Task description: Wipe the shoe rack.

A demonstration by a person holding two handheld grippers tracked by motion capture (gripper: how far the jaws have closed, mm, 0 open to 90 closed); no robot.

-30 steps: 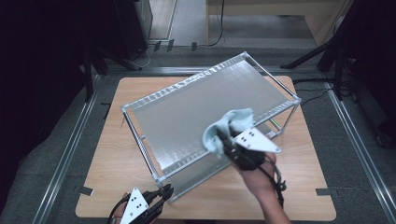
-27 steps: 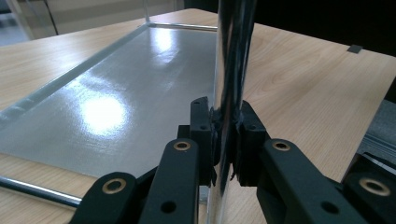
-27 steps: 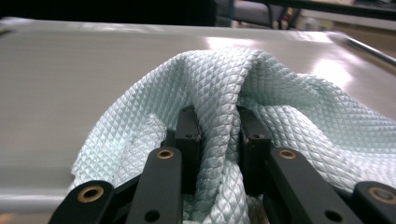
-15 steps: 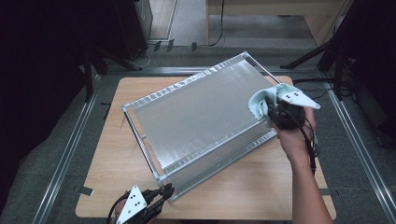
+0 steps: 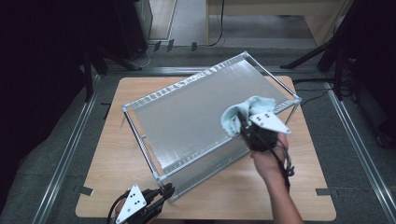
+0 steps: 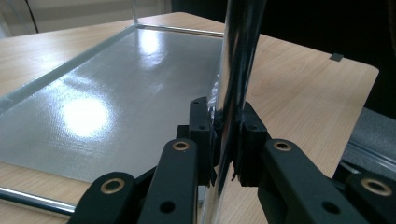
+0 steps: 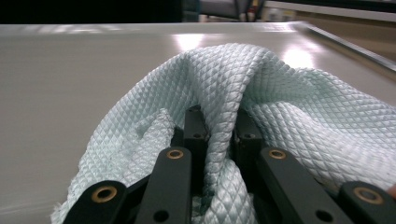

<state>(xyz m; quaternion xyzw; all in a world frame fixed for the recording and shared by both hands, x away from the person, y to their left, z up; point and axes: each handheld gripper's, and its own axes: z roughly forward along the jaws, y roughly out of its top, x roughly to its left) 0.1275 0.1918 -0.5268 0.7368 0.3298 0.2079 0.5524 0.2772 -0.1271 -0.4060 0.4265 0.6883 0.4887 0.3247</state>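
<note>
Room to move: we had the wide silver shelf top (image 5: 187,116) lying bare to the left of the cloth, with its raised rim (image 5: 285,106) just beside it on the right.
Cloth: our pale blue waffle-weave cloth (image 5: 243,114) sat bunched on the shelf's right part.
Right gripper (image 5: 243,125): we had its jaws, just closing, pinched on a cloth fold.
Left gripper (image 5: 161,198): we clamped the near corner post (image 6: 233,70).
Around: we saw the wooden table (image 5: 116,140) under the rack, and a corner post (image 5: 295,109) near our right hand.
</note>
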